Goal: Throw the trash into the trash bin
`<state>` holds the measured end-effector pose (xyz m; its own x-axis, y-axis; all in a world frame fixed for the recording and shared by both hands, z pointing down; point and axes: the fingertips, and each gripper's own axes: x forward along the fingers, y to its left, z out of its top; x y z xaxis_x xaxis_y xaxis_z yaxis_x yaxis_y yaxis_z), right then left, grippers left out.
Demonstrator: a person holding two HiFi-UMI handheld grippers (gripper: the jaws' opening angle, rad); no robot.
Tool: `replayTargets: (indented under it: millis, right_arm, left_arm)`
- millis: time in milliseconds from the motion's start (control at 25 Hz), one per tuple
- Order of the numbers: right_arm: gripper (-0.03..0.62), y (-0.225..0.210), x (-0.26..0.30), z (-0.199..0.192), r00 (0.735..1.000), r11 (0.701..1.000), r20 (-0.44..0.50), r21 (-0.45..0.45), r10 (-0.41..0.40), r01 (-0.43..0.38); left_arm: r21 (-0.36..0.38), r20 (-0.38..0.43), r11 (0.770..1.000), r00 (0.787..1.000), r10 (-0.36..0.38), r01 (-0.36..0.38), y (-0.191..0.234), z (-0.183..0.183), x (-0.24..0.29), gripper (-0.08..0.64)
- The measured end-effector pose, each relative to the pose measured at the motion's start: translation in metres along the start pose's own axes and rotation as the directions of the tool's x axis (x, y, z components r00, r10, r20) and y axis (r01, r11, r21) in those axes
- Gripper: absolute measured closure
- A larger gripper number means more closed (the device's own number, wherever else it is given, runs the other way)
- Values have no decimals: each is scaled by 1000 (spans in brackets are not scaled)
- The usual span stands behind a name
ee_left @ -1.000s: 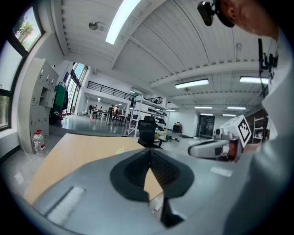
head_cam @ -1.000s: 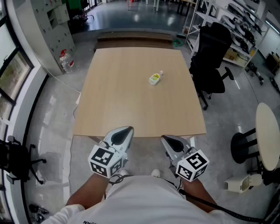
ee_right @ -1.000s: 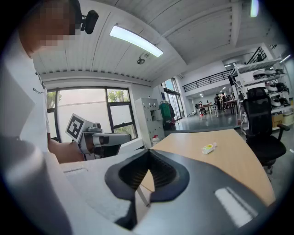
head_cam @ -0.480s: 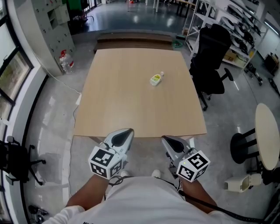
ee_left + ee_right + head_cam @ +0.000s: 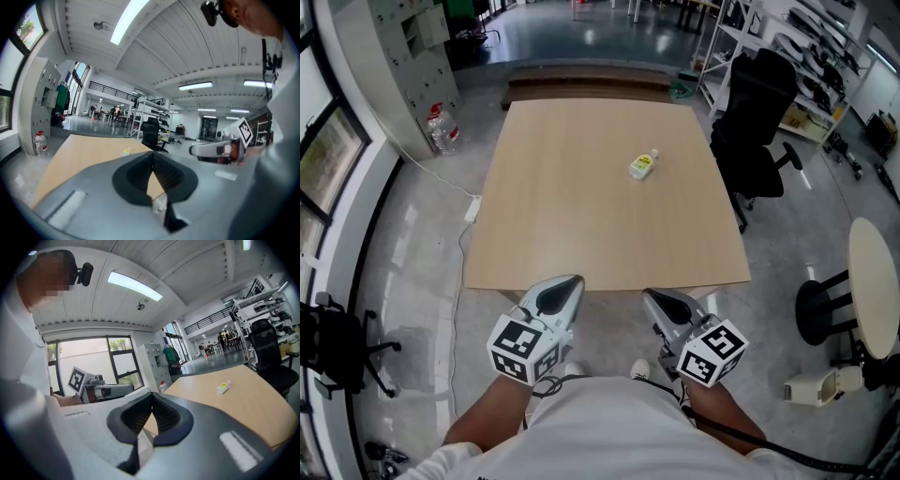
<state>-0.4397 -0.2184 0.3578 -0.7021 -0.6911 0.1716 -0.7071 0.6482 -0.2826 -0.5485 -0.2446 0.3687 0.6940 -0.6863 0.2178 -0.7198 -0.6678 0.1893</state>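
A small plastic bottle with a yellow label [image 5: 643, 166] lies on its side on the far right part of the wooden table [image 5: 581, 244]. It also shows small in the left gripper view, as the bottle [image 5: 126, 151], and in the right gripper view, as the bottle [image 5: 223, 387]. My left gripper [image 5: 565, 286] and right gripper [image 5: 656, 300] hang side by side just short of the table's near edge, both pointing at the table. Both are shut and hold nothing, as seen at the left gripper [image 5: 153, 155] and the right gripper [image 5: 152, 397]. No trash bin is clearly in view.
A black office chair [image 5: 759, 122] stands at the table's right side. A round white table [image 5: 874, 291] and a white object on the floor [image 5: 814, 386] are at the right. A water jug [image 5: 441, 131] sits by the white cabinet at the left. A cable [image 5: 467, 220] trails on the floor.
The table and bottle have slid slightly to the right in the head view. Both grippers stay shut, side by side at the near edge.
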Motion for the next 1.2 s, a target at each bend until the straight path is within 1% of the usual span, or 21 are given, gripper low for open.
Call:
replayTargets:
  millis: [240,480,640,840,1040,1200]
  right_arm:
    - [591,20,17,3,1000,1000,7,-22,5,-5]
    - [591,37,29,2,1000,1000,15,-22,-2,2]
    - [591,46,36,-3,1000,1000,-13,-26,-4,4]
    - [591,44,40,2,1000,1000,-9,-26,-14,14]
    - [591,42,48,-2,1000,1000,-21,-25,6,-6]
    - [591,31,57,1,999,999,-23,-20,26,-27]
  left_arm:
    - [4,4,1000,1000,-9,9,15,-1,-15,552]
    - [12,14,1000,1000,-17,17,28,0,-30,552]
    - [-14,7,1000,1000,-13,13,39,-9,-39,552]
    - [-13,7,1000,1000,-14,14,42,-10,-44,552]
    - [-8,-2,1000,1000,-7,7,46,-12,-42,552]
    - [-4,-8,1000,1000,18,-19,52,-12,-37,552]
